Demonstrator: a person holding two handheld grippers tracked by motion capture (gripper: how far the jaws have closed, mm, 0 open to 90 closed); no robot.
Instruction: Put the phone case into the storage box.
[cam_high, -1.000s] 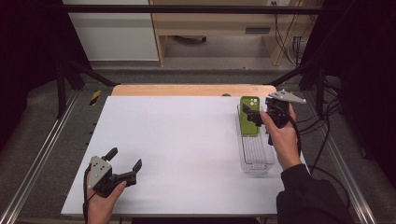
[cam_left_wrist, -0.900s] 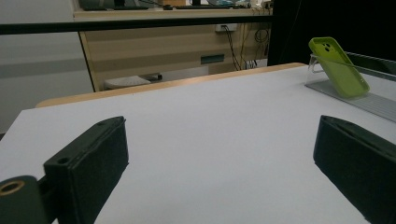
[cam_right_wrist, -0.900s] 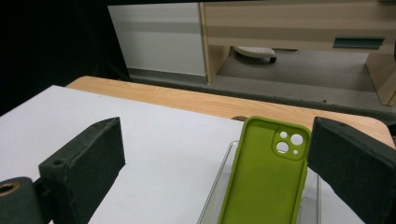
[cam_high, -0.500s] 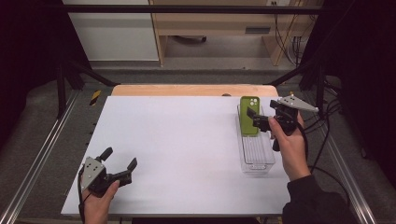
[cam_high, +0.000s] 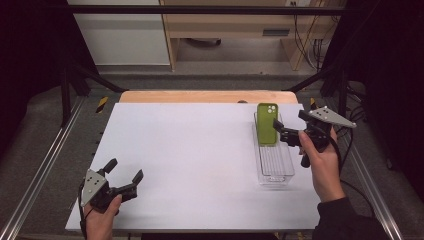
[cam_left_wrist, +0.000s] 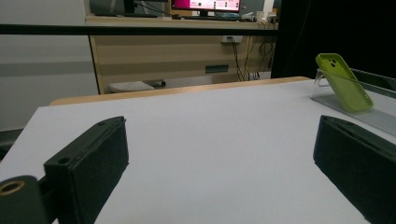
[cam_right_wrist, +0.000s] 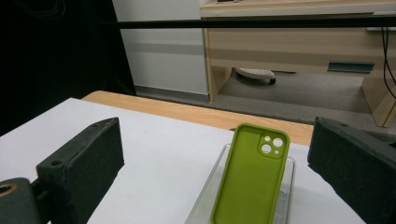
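— Phone case (cam_high: 266, 123), the green one: where is it?

— Right of centre in the high view, leaning tilted against the far end of a clear tray (cam_high: 274, 172) on the white table (cam_high: 200, 155). In the right claw's view its lower edge is cut off by the frame bottom.

— How many things?

— One case, one tray, two claws. The tray's walls are see-through and hard to trace.

— The claws?

— Right claw (cam_high: 281, 130), just right of the case, jaws spread, holding nothing; whether it touches the tray I cannot tell. Left claw (cam_high: 125, 176), lower left of the frame, well apart from the tray, jaws also spread and empty.
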